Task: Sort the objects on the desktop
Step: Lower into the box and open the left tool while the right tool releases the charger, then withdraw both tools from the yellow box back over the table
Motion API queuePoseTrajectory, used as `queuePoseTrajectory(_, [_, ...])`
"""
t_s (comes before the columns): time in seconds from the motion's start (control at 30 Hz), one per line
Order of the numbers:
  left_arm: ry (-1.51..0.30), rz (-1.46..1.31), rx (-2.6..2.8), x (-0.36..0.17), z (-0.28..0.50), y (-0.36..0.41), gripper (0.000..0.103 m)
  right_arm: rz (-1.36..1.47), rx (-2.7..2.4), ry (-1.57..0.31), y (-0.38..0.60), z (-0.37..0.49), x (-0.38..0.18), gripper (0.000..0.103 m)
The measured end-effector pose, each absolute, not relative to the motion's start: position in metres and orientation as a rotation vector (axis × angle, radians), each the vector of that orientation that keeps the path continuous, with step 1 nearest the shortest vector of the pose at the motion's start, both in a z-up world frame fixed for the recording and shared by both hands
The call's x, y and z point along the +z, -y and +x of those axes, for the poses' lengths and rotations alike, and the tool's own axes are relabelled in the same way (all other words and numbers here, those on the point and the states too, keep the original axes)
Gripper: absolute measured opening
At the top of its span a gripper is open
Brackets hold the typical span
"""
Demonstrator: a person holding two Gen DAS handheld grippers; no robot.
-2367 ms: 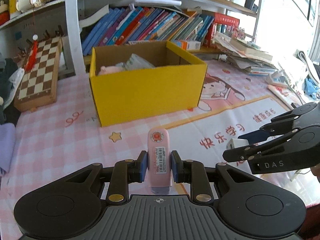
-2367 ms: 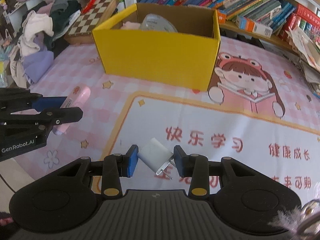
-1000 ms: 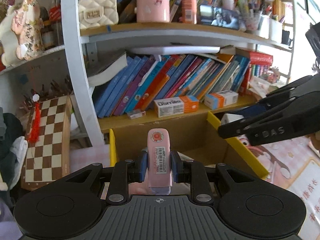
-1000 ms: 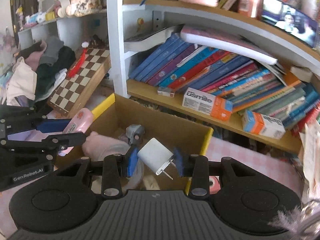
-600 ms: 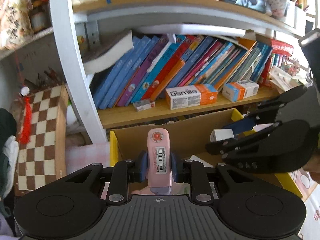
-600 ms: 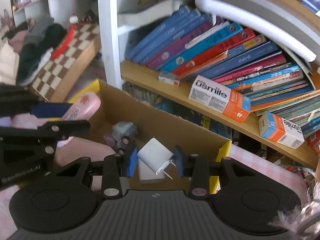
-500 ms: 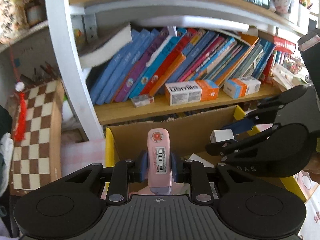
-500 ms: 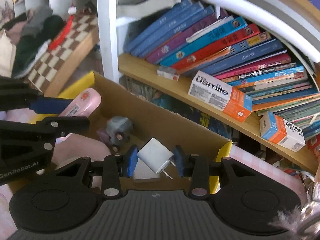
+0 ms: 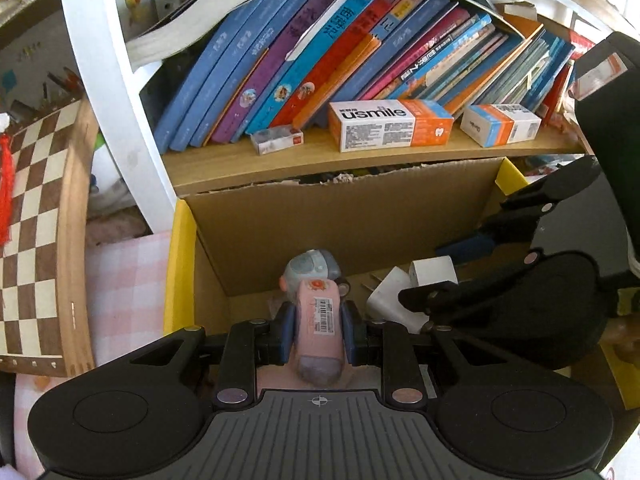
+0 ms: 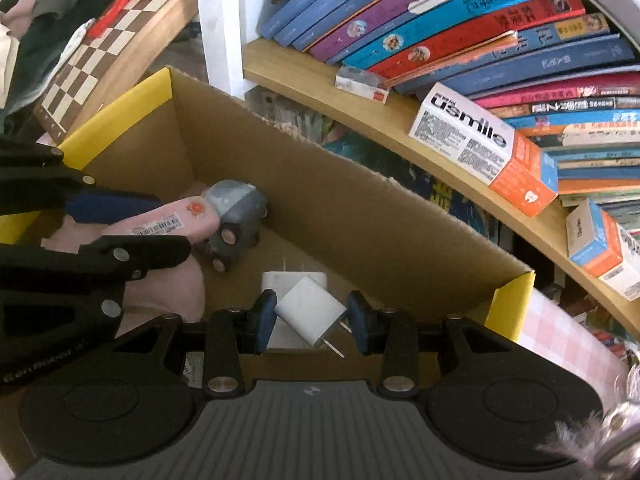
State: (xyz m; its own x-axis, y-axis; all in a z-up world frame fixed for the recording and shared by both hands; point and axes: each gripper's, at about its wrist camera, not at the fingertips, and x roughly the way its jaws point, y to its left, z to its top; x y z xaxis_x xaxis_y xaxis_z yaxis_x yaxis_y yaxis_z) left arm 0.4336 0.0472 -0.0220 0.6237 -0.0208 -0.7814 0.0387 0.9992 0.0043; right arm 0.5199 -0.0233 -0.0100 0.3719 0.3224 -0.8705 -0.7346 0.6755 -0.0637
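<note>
At about nine o'clock in my left wrist view a wooden chessboard (image 9: 34, 236) leans beside the pink checked desk mat (image 9: 124, 280). Just right of it runs the yellow cardboard box (image 9: 178, 268), open-topped, its brown inner wall filling the middle of the view below the bookshelf (image 9: 360, 152) at twelve o'clock.

My left gripper (image 9: 316, 332) is clenched on the pink tube-shaped case (image 9: 319, 320) with a barcode sticker — it hangs inside the box, nose pointing at a grey toy car (image 9: 312, 270) that lies on the box floor at twelve o'clock from the case. Whether the case touches the car I cannot tell.

Further right, at about three o'clock, my right gripper (image 10: 312, 320) reaches into the same box. Its jaws sit on either side of the white wall charger (image 10: 310, 314), prongs out toward five o'clock; the pads look close against it, so I judge it held, not let go. Right behind it, a second white charger (image 10: 294, 280) lies already in the box.

As for progress: the car and one charger are in, and something pink and soft lies in the box under my left gripper. Both my loads are over the box but not released — opening both jaws is what I judge remains here. What else waits on the desk these views do not show.
</note>
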Motion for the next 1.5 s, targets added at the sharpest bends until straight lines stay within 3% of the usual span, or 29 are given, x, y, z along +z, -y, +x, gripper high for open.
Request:
queuePoseTrajectory(0.23, [-0.897, 0.031, -0.037, -0.020, 0.432, -0.045, 0.026, -0.490, 0.714, -0.958, 0.024, 0.517, -0.007, 0.038])
queuePoseTrajectory(0.4, [-0.865, 0.079, -0.011, -0.010, 0.419, -0.043, 0.047, -0.472, 0.714, -0.933, 0.032, 0.513, 0.002, 0.047])
queuePoseTrajectory(0.47, [-0.843, 0.100, -0.013, -0.005, 0.412, -0.043, 0.066, -0.453, 0.709, -0.912, 0.036, 0.508, 0.010, 0.054])
queuePoseTrajectory(0.53, [-0.818, 0.109, -0.013, 0.003, 0.402, -0.041, 0.071, -0.449, 0.693, -0.870, 0.040, 0.501, 0.021, 0.062])
queuePoseTrajectory(0.73, [-0.742, 0.134, -0.012, 0.025, 0.374, -0.035, 0.085, -0.423, 0.671, -0.761, 0.059, 0.477, 0.048, 0.066])
queuePoseTrajectory(1.07, [-0.599, 0.167, -0.047, 0.058, 0.303, -0.018, 0.094, -0.315, 0.584, -0.650, 0.114, 0.406, 0.086, 0.069])
queuePoseTrajectory(1.5, [-0.540, 0.128, 0.025, 0.060, 0.204, -0.010, 0.095, -0.231, 0.508, -0.559, 0.151, 0.284, 0.093, 0.074])
